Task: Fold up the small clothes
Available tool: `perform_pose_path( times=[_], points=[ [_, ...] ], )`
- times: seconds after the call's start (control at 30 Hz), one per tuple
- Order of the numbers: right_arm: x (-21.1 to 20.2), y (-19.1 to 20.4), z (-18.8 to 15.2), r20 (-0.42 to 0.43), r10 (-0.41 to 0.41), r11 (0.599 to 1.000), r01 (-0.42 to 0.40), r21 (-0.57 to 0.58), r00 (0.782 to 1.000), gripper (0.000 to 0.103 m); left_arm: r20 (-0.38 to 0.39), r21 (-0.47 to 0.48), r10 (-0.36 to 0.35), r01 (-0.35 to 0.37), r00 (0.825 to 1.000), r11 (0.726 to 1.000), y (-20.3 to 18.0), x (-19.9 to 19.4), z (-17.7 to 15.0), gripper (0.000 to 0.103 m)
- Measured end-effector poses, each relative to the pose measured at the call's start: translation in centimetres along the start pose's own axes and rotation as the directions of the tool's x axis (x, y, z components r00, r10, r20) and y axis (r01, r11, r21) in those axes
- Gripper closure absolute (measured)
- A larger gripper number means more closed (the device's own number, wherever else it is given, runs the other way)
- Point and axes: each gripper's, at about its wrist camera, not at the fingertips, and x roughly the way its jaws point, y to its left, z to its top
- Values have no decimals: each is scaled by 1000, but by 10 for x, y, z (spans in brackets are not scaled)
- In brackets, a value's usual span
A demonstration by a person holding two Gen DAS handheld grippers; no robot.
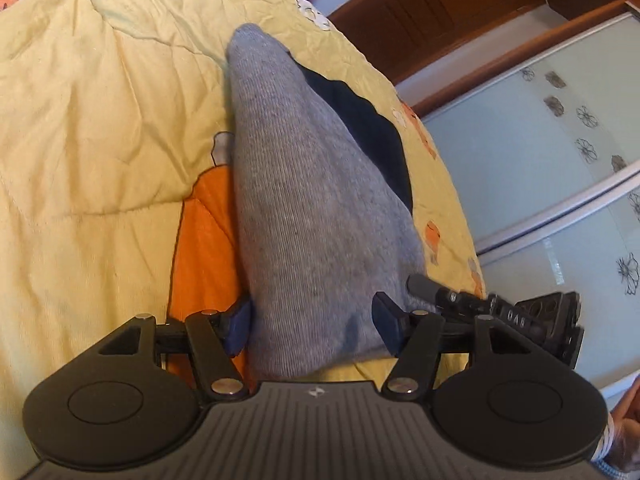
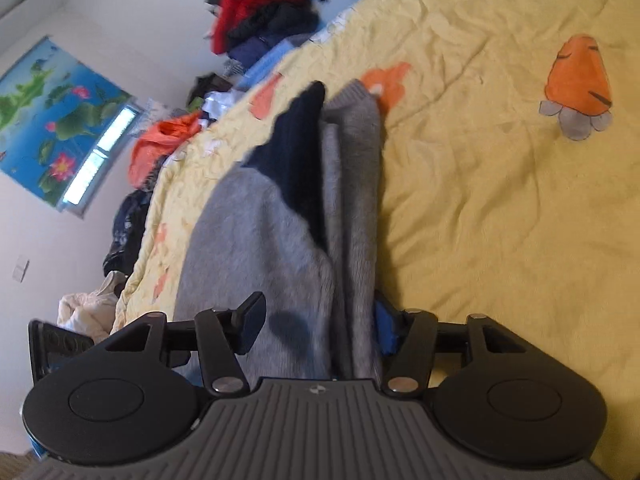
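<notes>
A grey knit garment (image 1: pixel 304 200) with a dark navy part (image 1: pixel 368 128) lies on the yellow quilt (image 1: pixel 100 120). My left gripper (image 1: pixel 312 320) has its jaws wide apart, with the near end of the grey cloth lying between its blue pads (image 1: pixel 240 326). In the right wrist view the same grey garment (image 2: pixel 260 240) shows with its navy part (image 2: pixel 296 148) and a folded grey strip. My right gripper (image 2: pixel 316 322) also stands wide open with the cloth between its fingers. The other gripper's body shows at the right edge of the left wrist view (image 1: pixel 532 320).
The quilt (image 2: pixel 500 200) carries orange cartoon prints (image 2: pixel 580 76). A pile of loose clothes (image 2: pixel 264 12) lies at the bed's far edge. A wooden cabinet (image 1: pixel 440 12) and frosted sliding doors (image 1: pixel 540 140) stand beside the bed. A picture (image 2: pixel 52 120) hangs on the wall.
</notes>
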Motion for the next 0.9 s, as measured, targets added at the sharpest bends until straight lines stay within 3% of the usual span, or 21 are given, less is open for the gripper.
perform_pose_path(
  times=[0.03,0.07,0.1,0.17,0.27,0.37,0.43,0.47,0.5,0.53,0.57,0.6,0.63,0.7,0.77,0.83,0.9],
  points=[
    [0,-1,0,-7,4,1000,-4,19,1000,52,-5,-7,13,-13,1000,1000,0,0,2,51],
    [3,-3,1,-31,1,999,0,38,1000,77,-23,-8,43,-44,999,999,0,2,4,78],
    [7,-3,2,-56,-5,999,7,42,998,81,-37,-6,70,-70,997,998,-1,5,6,86],
    [5,4,2,-62,-4,1000,5,17,998,82,-30,0,78,-78,996,997,-6,-3,3,90],
    [-15,21,-1,-56,60,998,-61,-14,997,82,-9,72,92,-91,996,993,-21,-19,-5,91],
    [-30,27,-13,-88,48,997,-54,-63,995,82,-33,112,101,-97,994,989,-25,-30,-21,90],
    [-28,22,-23,-121,12,998,-20,-67,993,80,-37,160,186,-177,982,971,-23,-26,-31,85],
    [-26,19,-27,-126,-8,998,0,-57,992,72,-18,194,214,-207,977,959,-22,-27,-37,80],
    [-26,17,-29,-121,-37,998,32,-50,992,64,-4,215,209,-203,978,955,-23,-29,-40,71],
    [-28,16,-29,-106,-43,998,38,-44,993,63,3,220,225,-220,974,950,-26,-34,-42,64],
    [-34,16,-26,-72,-39,999,37,-30,997,60,20,229,251,-249,968,941,-32,-40,-43,43],
    [-41,17,-20,-14,-37,999,36,-16,999,59,71,260,264,-273,962,926,-42,-48,-46,29],
    [-49,18,-11,47,-31,1000,31,-3,998,59,149,303,266,-300,952,905,-52,-57,-51,26],
    [-57,22,13,142,-41,999,40,7,989,55,302,391,267,-375,915,841,-76,-68,-60,23],
    [-49,28,39,174,-73,997,77,-20,982,55,388,451,244,-414,889,791,-96,-65,-66,23],
    [-29,34,62,165,-97,993,105,-45,982,55,401,471,226,-411,888,781,-105,-50,-68,17],
    [-9,39,79,132,-98,992,108,-66,986,51,355,479,223,-382,908,790,-107,-28,-65,17]
  ],
)
